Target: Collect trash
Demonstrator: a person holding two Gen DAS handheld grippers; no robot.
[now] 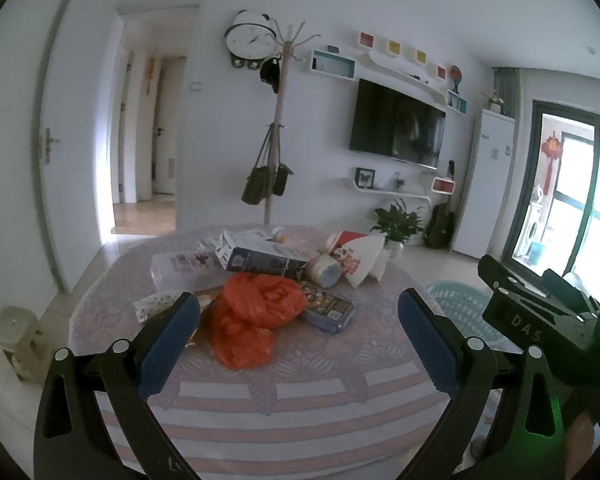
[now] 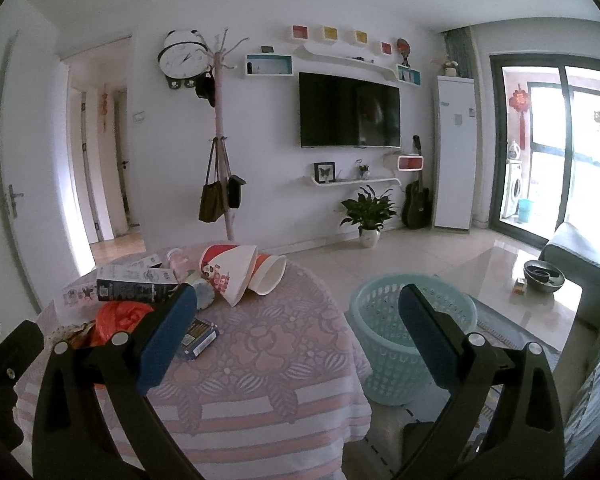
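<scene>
Both my left gripper and right gripper gape, empty. Crumpled orange plastic bag ahead on the desk; pale-green perforated plastic basket rightward looks empty. Nothing collected.

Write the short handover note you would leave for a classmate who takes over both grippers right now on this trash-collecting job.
Left gripper: open, empty, held above the near edge of the table, aimed at the orange plastic bag.
Right gripper: open, empty, held over the table's right edge.
Trash, all on the table: orange bag, long dark box, small blue box, two tipped paper cups, a clear plastic bottle, wrappers.
Basket: pale green, on the floor right of the table; looks empty.
Done: nothing collected.
Left: move every piece into the basket. The orange bag is nearest.
</scene>
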